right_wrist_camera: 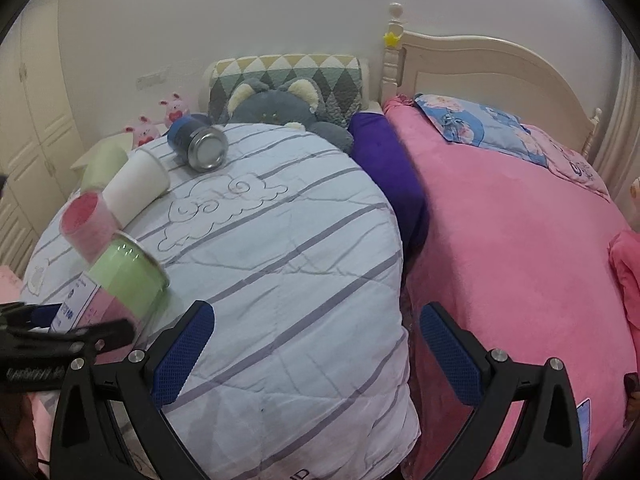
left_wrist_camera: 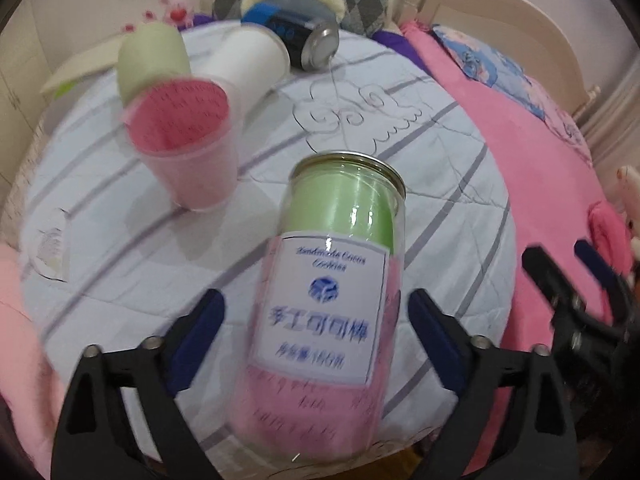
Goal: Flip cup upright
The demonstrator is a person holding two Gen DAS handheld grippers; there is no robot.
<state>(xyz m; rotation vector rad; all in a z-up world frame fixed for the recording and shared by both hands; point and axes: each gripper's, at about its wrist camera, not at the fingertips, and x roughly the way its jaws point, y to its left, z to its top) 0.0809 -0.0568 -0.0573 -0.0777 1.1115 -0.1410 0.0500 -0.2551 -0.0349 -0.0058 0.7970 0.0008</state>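
Observation:
A clear plastic jar with a white label, pink and green paper inside and a metal rim stands tilted between the fingers of my left gripper. The jaws are open, with gaps to both sides of the jar. The jar also shows at the left of the right wrist view. A clear cup with a pink lining stands upright behind it. A white cup and a green cup lie on their sides further back. My right gripper is open and empty over the quilt.
A blue can lies on its side at the back of the striped quilt. A plush bear and a patterned pillow sit behind. A pink blanket covers the bed to the right.

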